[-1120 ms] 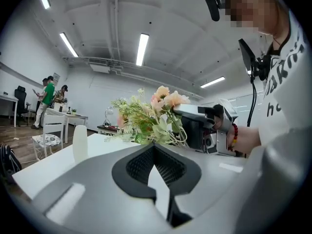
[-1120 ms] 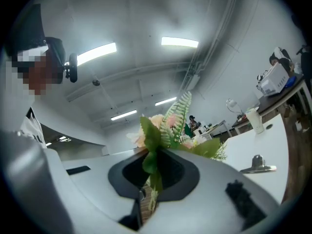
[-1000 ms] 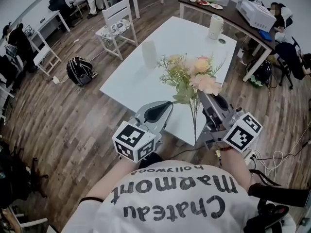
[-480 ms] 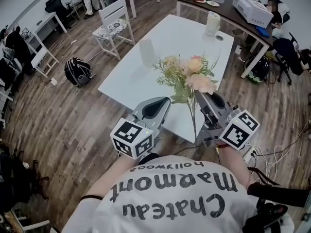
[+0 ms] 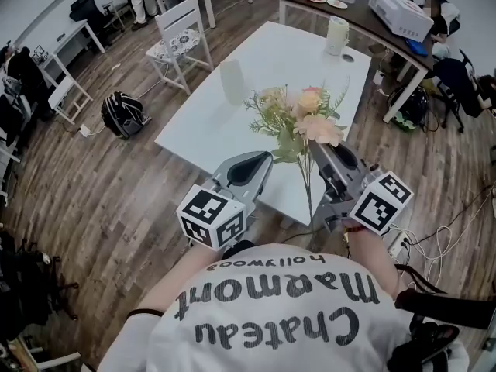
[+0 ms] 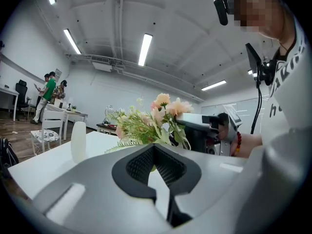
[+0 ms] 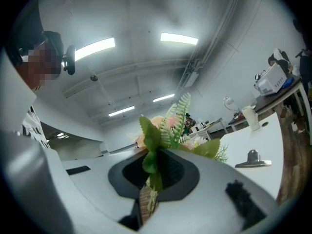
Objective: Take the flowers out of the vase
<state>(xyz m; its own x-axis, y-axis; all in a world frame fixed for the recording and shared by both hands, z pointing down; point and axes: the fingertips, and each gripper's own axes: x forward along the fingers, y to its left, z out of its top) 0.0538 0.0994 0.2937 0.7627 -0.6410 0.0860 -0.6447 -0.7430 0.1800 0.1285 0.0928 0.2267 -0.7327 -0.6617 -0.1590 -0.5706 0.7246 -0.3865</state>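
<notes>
A bunch of pink and cream flowers (image 5: 298, 122) with green leaves stands in the air over the near edge of the white table (image 5: 271, 56). My right gripper (image 5: 314, 149) is shut on its stems, which hang down past the table edge. In the right gripper view the stems and a leaf (image 7: 147, 194) are pinched between the jaws. The white vase (image 5: 232, 81) stands apart on the table, with nothing in it that I can see. My left gripper (image 5: 267, 160) is level beside the flowers, shut and holding nothing. The left gripper view shows the flowers (image 6: 146, 123) and the vase (image 6: 78, 141) ahead.
A white jug (image 5: 335, 35) stands at the table's far end. A white chair (image 5: 182, 37) and a black backpack (image 5: 124, 115) are to the left. A dark desk (image 5: 364, 22) with a box and seated people is at the right. Cables lie on the floor at the right.
</notes>
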